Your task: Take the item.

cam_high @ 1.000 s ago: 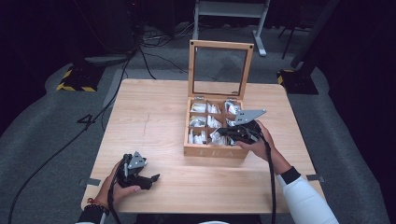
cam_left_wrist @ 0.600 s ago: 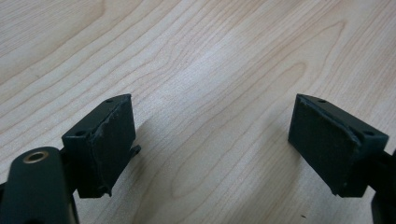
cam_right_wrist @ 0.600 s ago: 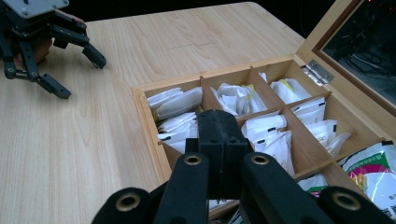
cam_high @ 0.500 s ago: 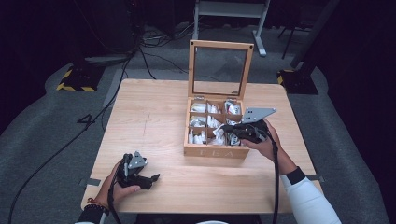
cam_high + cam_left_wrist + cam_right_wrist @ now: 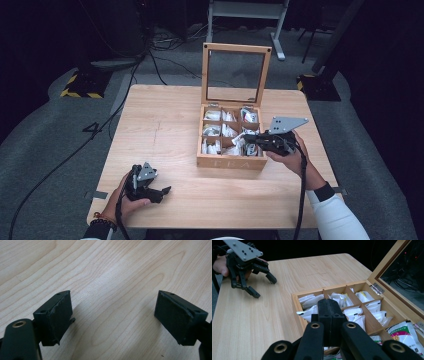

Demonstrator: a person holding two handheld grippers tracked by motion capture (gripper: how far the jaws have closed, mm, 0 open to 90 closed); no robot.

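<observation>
My right fingers [image 5: 329, 312] are clenched empty over the box [image 5: 230, 162] at 3 o'clock. My left fingers [image 5: 57, 315] are released at 7 o'clock. All packets [image 5: 212, 116] remain unpicked.

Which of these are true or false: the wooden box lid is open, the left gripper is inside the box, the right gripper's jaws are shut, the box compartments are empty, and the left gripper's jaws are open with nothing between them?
1. The lid of the wooden box stands open. True.
2. The left gripper is inside the box. False: it sits over the bare table, well apart from the box.
3. The right gripper has its jaws shut. True.
4. The compartments are empty. False: they hold white sachets.
5. The left gripper's jaws stand open with nothing between them. True.
</observation>
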